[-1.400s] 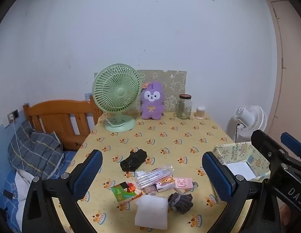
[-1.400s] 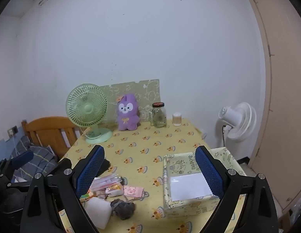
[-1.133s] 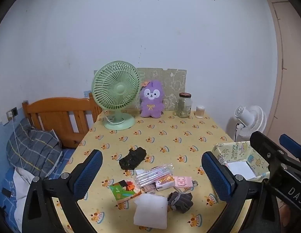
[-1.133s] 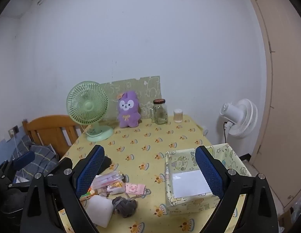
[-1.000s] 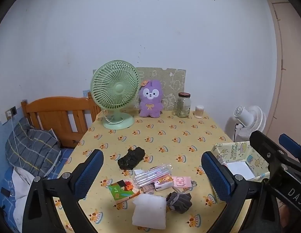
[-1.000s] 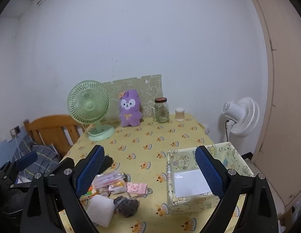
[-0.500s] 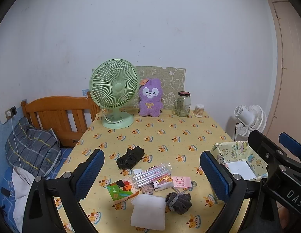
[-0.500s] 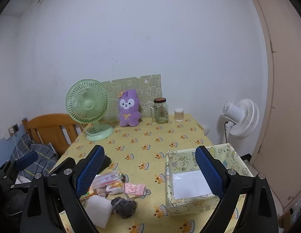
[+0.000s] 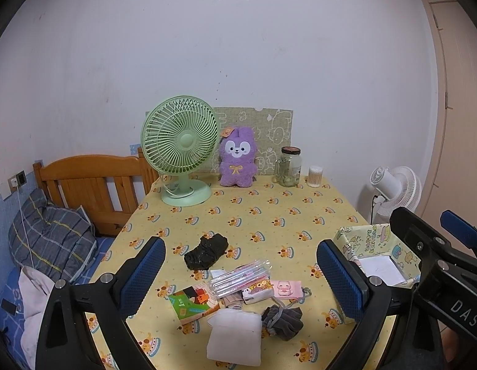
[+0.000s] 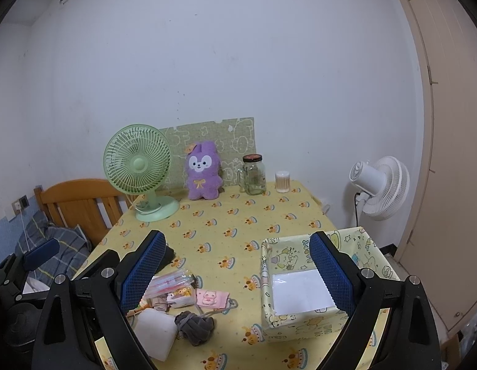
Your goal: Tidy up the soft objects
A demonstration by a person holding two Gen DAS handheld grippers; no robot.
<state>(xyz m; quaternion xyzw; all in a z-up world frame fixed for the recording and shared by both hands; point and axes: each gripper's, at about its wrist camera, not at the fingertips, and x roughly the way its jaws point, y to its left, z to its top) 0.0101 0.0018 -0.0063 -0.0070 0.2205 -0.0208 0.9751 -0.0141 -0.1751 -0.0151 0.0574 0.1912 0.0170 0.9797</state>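
The soft things lie in a small pile near the front edge of the yellow desk [image 9: 269,212] with the little bear pictures. There is a grey knotted sock bundle [image 9: 283,320], a white squashy foam pad [image 9: 234,336] touching it, and a black rolled cloth [image 9: 206,251] a bit further back. Mixed in with them are hard things: a clear packet of pens [image 9: 240,279], a green picture book [image 9: 193,303] and a pink card [image 9: 284,288].

The grey bundle looks light and squishy. It will likely bend when pinched, so the fat knot in the middle seems the best spot to take hold. The white pad looks light too, and a pinch across one edge should lift it. None of these should break if dropped.

The yellow cartoon paper box [image 10: 318,280] stands open on the right, just beside the pile. Its walls look thin, so a bump could tip or dent it.

The left gripper [image 9: 241,280] has its jaws wide open and holds nothing. The right gripper [image 10: 235,274] is wide open and empty too. Both hang above the front of the desk.

The middle of the desk is bare, so there is room to move. The green fan [image 9: 180,141] and purple plush bunny [image 9: 238,157] stand far back by the wall.
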